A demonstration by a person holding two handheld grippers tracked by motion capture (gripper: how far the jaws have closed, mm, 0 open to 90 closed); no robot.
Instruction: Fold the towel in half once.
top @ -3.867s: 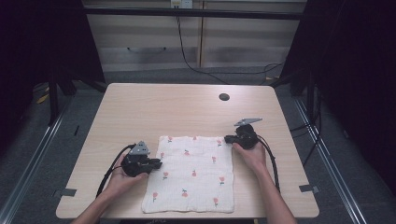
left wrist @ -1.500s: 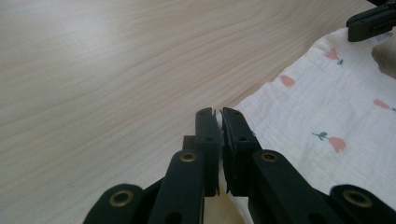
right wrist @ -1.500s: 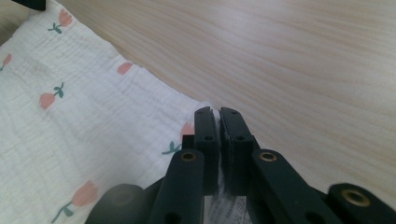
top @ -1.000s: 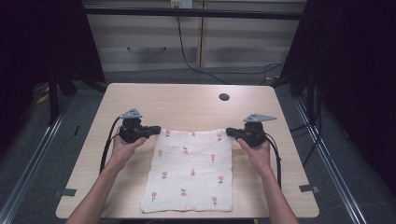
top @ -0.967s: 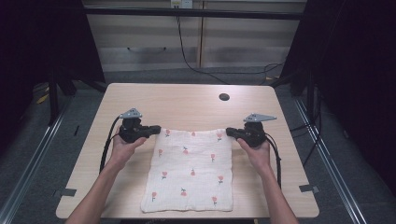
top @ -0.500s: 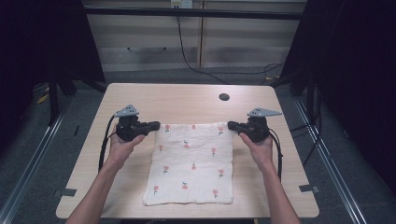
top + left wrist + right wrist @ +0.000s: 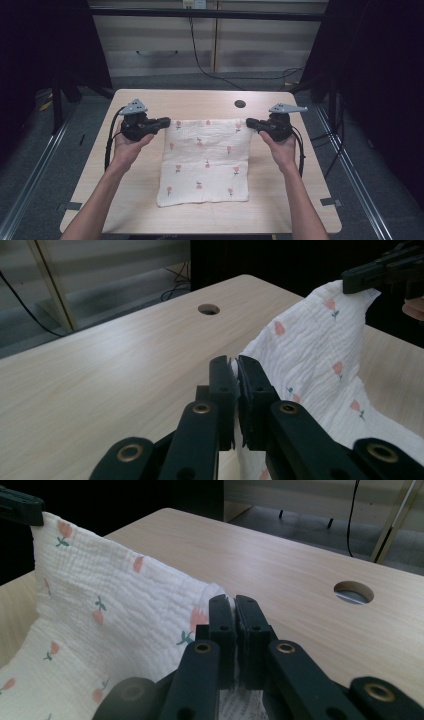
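- You are pinching the far left corner of the cloth with the left gripper; its jaws are pressed together on the fabric.
- You are holding the far right corner the same way with the right gripper, jaws clamped on the hem.
- You are lifting the far edge off the table, while the near part is lying flat on it.
- Judging by this, the grasp is done; folding or carrying the cloth is likely what remains.
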